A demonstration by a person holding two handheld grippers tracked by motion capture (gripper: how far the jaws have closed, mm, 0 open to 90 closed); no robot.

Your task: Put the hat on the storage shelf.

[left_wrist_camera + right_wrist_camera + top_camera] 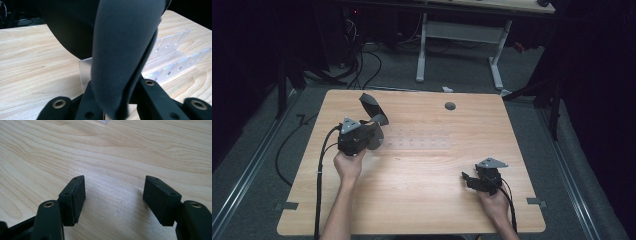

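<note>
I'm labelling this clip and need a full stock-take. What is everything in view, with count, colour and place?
Dark grey soft cloth piece: one, dark grey, held up over the table's left rear part.
Clear slotted plastic rack: one, transparent, lying mid-table just right of the cloth.
Light wooden table: one, pale wood, centre; a round grey hole cap near its far edge.
White-legged desk: one, beyond the table.
Black cables: several, on the grey floor at rear left.
Left tool: black, shut on the cloth.
Right tool: black, open, low over the table's right front.
</note>
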